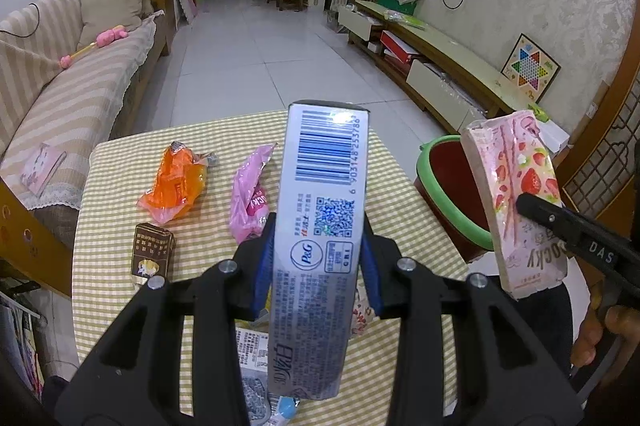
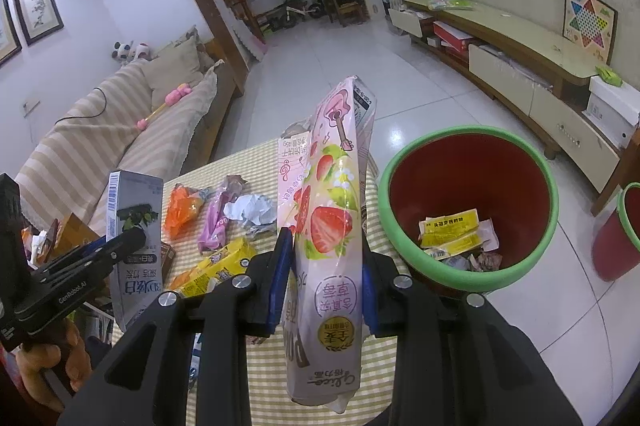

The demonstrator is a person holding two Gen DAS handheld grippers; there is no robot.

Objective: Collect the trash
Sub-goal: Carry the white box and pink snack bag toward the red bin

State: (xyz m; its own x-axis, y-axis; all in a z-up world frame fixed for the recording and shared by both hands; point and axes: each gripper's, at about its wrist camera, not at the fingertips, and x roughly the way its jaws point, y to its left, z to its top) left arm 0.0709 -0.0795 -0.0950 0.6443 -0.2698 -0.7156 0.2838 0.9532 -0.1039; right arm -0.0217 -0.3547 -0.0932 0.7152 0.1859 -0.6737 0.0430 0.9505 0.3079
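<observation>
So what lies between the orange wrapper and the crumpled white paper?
A pink wrapper, between orange wrapper and crumpled white paper; right wrist view.

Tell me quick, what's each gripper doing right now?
Left gripper: closed on the silver toothpaste box, held above the table.
Right gripper: closed on the pink strawberry Pocky box, beside the red bin.

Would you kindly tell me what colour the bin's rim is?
Green, around a red bin; the right wrist view shows it best.
</observation>
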